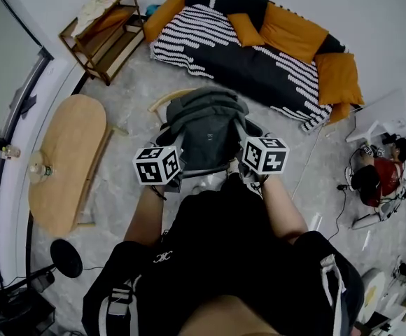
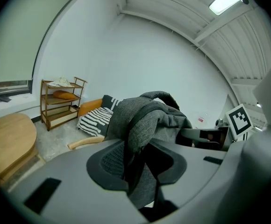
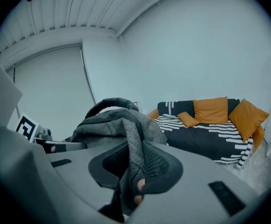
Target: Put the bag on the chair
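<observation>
- A grey bag (image 1: 206, 123) hangs at the centre of the head view, pinched on both sides by the two hand-held grippers.
- The chair (image 1: 162, 101) lies mostly hidden beneath it. Only a pale, curved wooden rail shows at the bag's upper left, with a dark edge lower down.
- Whether the bag touches the seat cannot be told.
- The left gripper (image 2: 138, 164) has its jaws nearly closed, clamping a fold of woven grey fabric between ribbed dark pads.
- The right gripper (image 3: 133, 167) is likewise clamped on a grey fold. Two small pinkish spots below its pad are too blurred to make out.
- In the head view the marker cubes and the bag cover both sets of jaw tips.
- The bag is soft and slumped, of coarse heathered cloth, with a darker looped handle arching over its top.
- At top centre, a dark sofa (image 1: 259, 61) carries a white-striped throw and orange cushions (image 1: 287, 30). Its right end is partly covered by them.
- A slatted wooden shelf (image 1: 101, 30) stands at upper left, and an oval wooden table (image 1: 66, 159) at left.
- The floor (image 1: 126, 96) is mottled grey, like stone.
- At the right edge sits a person in red (image 1: 379, 177), small and partly cut off.
- The holder's dark top fills the lower frame.
</observation>
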The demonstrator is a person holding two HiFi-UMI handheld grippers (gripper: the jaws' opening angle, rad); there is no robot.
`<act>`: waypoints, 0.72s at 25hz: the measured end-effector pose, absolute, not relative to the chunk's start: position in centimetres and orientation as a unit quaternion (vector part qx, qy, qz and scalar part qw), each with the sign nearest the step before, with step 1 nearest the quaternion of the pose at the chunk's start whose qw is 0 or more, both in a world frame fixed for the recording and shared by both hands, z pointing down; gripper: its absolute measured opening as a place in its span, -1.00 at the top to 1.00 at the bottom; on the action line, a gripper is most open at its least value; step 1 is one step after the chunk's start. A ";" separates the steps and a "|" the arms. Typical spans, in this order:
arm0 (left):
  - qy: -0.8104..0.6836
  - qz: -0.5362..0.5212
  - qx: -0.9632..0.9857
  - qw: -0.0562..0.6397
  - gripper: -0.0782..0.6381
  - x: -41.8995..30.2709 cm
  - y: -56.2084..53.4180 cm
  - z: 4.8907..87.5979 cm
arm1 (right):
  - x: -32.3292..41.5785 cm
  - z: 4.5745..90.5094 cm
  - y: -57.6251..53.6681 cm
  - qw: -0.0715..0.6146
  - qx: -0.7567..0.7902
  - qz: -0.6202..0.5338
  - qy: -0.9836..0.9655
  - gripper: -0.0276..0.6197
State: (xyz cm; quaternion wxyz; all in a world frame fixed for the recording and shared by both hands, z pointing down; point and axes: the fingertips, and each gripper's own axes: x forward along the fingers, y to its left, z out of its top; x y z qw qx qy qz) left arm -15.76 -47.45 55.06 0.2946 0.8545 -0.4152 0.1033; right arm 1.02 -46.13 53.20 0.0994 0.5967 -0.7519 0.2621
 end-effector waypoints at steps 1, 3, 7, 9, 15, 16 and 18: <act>-0.417 0.103 0.853 0.296 0.46 -15.8 -47.8 55.1 | 1.0 53.1 -46.5 0.101 0.596 0.260 -0.753 0.66; -0.421 0.103 0.850 0.299 0.46 -15.8 -48.6 55.2 | 1.0 53.1 -47.4 0.106 0.595 0.256 -0.754 0.66; -0.424 0.111 0.845 0.307 0.46 -15.5 -50.5 56.3 | 1.4 54.0 -49.3 0.110 0.590 0.267 -0.754 0.66; -0.425 0.117 0.843 0.309 0.46 -15.1 -51.4 56.8 | 1.8 54.8 -50.3 0.116 0.588 0.273 -0.753 0.66; -0.432 0.148 0.834 0.310 0.46 -13.9 -53.5 59.3 | 3.0 57.8 -52.9 0.141 0.579 0.293 -0.747 0.66; -0.432 0.154 0.832 0.313 0.46 -13.8 -53.9 59.9 | 3.1 58.3 -53.4 0.147 0.576 0.296 -0.747 0.66; -0.432 0.167 0.827 0.319 0.46 -13.4 -54.9 61.0 | 3.6 59.4 -54.5 0.159 0.569 0.303 -0.748 0.65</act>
